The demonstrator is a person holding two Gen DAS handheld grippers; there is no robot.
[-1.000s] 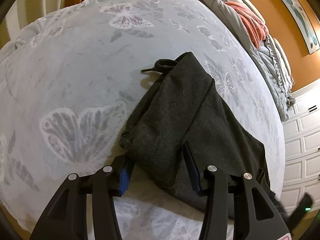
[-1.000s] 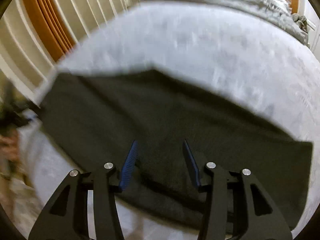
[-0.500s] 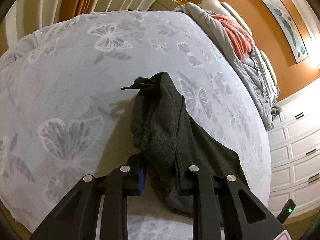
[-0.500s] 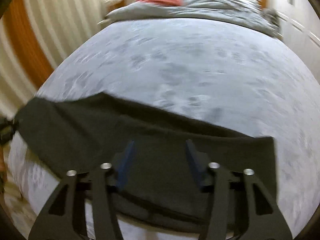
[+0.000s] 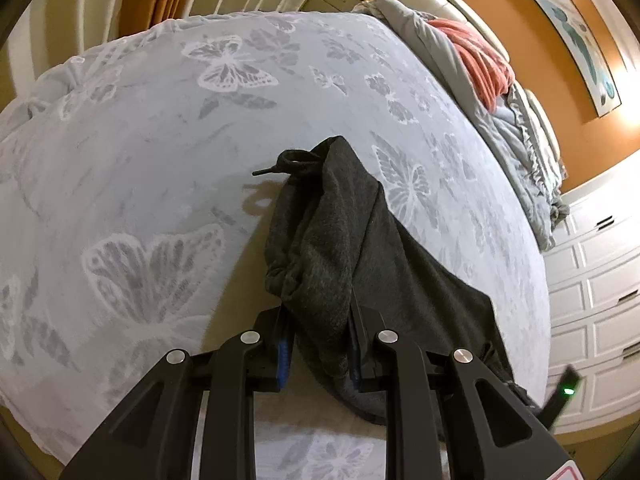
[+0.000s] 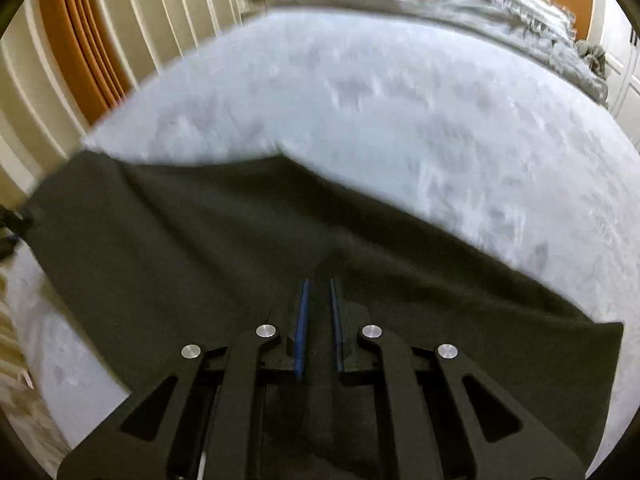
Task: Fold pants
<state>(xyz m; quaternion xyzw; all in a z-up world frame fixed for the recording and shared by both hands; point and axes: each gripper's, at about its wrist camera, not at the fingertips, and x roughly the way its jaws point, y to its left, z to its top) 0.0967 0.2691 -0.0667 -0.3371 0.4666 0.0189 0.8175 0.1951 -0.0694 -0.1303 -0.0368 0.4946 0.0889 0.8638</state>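
Dark grey pants (image 5: 352, 240) lie on a pale bed cover with a butterfly pattern (image 5: 160, 140). My left gripper (image 5: 318, 320) is shut on the bunched waistband end, lifting it; the drawstring (image 5: 288, 162) hangs out at the far tip. In the right wrist view the pants (image 6: 200, 240) spread flat across the bed, blurred. My right gripper (image 6: 318, 300) has its jaws almost together on a fold of the dark cloth near the front edge.
A grey duvet with a pink blanket (image 5: 476, 68) is piled at the head of the bed. White drawers (image 5: 592, 300) stand to the right. Curtains and an orange wall (image 6: 80, 60) lie beyond the bed's left side.
My left gripper stays shut on the waistband, which it took hold of earlier and has raised. My right gripper has gone from open to shut on the pants cloth.
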